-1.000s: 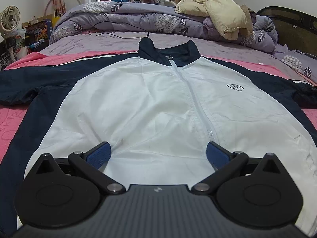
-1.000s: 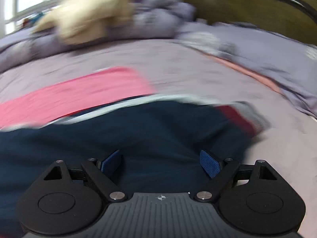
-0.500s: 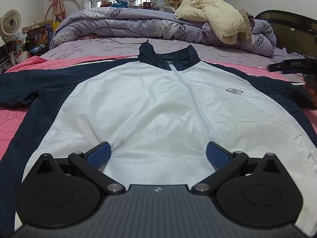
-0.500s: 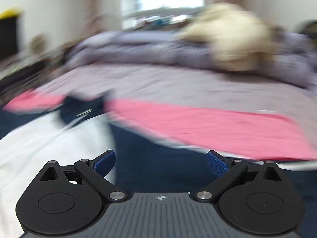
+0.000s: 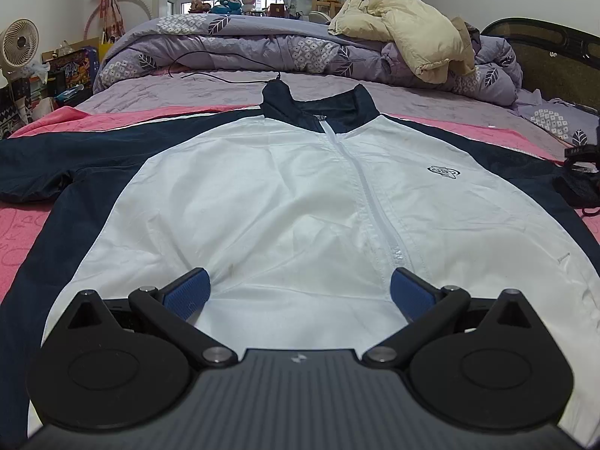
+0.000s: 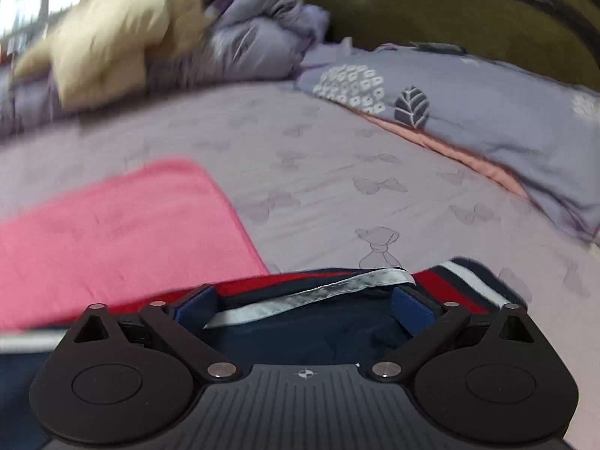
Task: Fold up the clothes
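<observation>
Straddling the cuff (image 6: 465,281) at lower centre, our right hand-held gripper (image 6: 305,309) gapes; we'd pinch deep; left hand-held gripper (image 5: 300,292) gapes over the jacket (image 5: 285,202).

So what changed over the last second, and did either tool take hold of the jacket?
The right tool swung away toward the collar, then back out to the cuff of the jacket's sleeve, where it now sits low with open jaws around the cuff's edge, nothing gripped. The left tool stayed open above the white front of the jacket, which lies spread flat as before.
</observation>
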Demonstrator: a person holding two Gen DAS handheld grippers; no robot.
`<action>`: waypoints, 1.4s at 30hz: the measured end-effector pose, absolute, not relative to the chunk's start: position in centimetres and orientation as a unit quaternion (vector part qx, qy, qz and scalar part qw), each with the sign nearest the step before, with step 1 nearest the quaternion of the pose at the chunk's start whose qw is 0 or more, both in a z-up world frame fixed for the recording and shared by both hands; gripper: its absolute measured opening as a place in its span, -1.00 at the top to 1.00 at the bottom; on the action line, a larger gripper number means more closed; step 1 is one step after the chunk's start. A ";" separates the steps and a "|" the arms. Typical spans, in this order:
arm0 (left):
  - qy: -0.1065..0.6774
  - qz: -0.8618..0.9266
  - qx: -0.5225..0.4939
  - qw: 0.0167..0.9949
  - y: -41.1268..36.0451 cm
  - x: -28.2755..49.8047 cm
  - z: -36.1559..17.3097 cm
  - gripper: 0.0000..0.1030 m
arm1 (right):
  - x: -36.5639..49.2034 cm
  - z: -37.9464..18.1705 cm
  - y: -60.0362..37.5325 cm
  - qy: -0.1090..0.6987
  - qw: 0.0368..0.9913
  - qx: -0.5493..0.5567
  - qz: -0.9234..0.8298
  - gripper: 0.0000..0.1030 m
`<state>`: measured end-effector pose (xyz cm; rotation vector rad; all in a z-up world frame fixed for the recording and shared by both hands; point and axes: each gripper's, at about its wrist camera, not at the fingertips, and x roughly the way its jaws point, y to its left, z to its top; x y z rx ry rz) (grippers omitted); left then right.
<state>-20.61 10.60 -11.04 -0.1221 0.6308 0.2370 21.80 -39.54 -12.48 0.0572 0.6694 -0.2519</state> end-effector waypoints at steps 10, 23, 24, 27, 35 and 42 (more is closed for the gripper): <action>0.303 0.114 -0.063 0.944 10.7 -20.8 -11.1 -1.00 | 5.0 -8.8 -23.5 0.277 0.932 -0.102 0.209 -0.99; 0.249 0.119 -0.065 0.959 13.5 -21.2 -6.1 -1.00 | 2.7 -7.4 -30.8 0.318 0.947 0.048 -0.005 -0.90; 0.218 0.124 -0.067 0.966 14.6 -21.5 -4.8 -1.00 | 1.9 -7.2 -28.8 0.315 0.948 0.043 0.031 -0.95; 0.187 0.146 -0.086 0.968 20.6 -20.4 -2.7 -1.00 | 0.1 -7.4 -21.5 0.322 0.935 0.045 0.144 -0.97; 0.345 0.311 -0.077 0.882 36.0 -15.8 -8.7 -0.98 | -2.3 -10.4 -4.9 0.355 0.897 -0.048 0.257 -1.00; 0.357 0.399 -0.066 0.842 41.0 -17.6 -9.7 -1.00 | -2.5 -10.8 -3.5 0.362 0.890 -0.062 0.271 -1.00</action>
